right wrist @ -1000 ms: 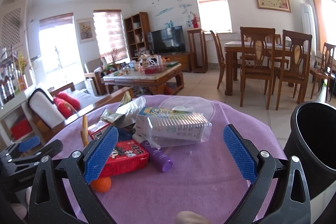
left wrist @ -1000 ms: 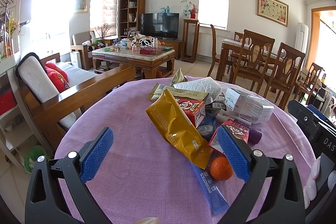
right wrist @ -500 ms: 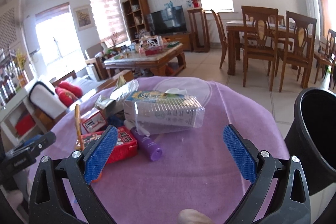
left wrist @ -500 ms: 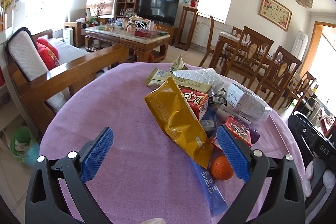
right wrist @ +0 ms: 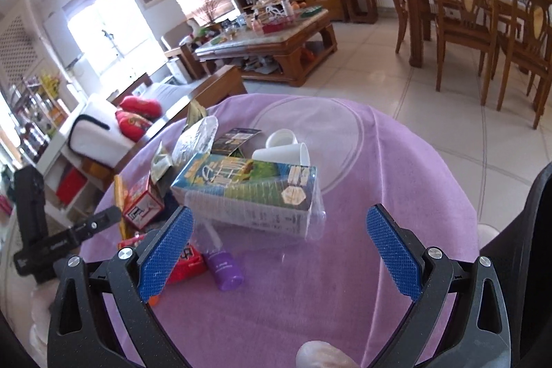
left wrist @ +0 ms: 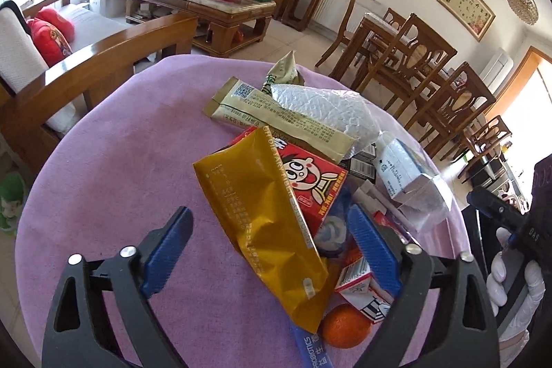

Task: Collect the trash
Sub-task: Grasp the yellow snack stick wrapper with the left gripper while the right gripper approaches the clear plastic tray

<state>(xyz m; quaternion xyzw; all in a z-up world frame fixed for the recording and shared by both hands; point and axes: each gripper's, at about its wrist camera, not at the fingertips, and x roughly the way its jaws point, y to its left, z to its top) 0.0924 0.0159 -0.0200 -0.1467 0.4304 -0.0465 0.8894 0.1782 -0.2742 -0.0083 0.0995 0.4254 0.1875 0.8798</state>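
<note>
Left wrist: left tongs (left wrist: 270, 249) closing astride yellow wrapper (left wrist: 265, 230), unpinched; right tongs (right wrist: 279, 250) wide, empty.

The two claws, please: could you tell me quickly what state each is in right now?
Left claw: closing around the yellow snack bag, pads not yet pressing on it.
Right claw: open, holding nothing.

"PROBIOTICS" on blue sachet (left wrist: 312, 349); "DAS" on black gripper handle (left wrist: 533, 235); date "2023.02.2…" on beige wrapper (left wrist: 276, 118).
</note>
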